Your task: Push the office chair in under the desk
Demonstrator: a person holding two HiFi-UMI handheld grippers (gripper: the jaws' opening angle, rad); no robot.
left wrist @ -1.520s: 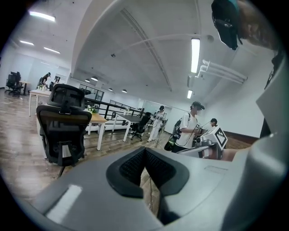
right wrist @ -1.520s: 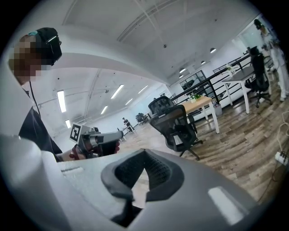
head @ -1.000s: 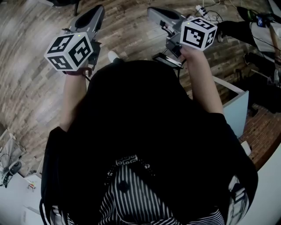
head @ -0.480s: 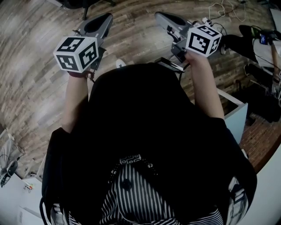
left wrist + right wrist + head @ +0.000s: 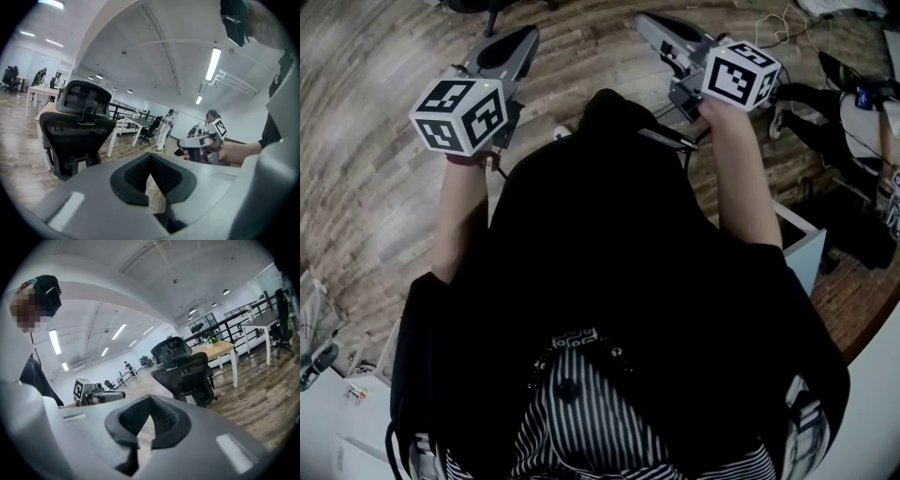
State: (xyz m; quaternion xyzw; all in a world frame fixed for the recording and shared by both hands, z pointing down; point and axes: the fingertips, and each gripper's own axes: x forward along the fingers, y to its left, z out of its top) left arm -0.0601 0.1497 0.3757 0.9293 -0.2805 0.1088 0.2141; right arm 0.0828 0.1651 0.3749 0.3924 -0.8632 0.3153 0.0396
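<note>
Office chair [image 5: 77, 126] and desk [image 5: 218, 348] stand ahead of the person, touched by neither gripper. Nearest, from the head view, is the person's black top [image 5: 609, 262] over a striped garment [image 5: 581, 422]. Past it, the left gripper [image 5: 150, 158] and right gripper [image 5: 150, 400] are held up side by side, apart from each other. Each has its jaws closed together with nothing between them. Beyond, on the wood-plank floor [image 5: 384, 141], the black mesh chair with its headrest shows its back to the grippers, just at the near edge of the wooden-topped, white-legged desk. Farther off, people [image 5: 165, 129] stand among other desks under ceiling strip lights [image 5: 213, 63].
</note>
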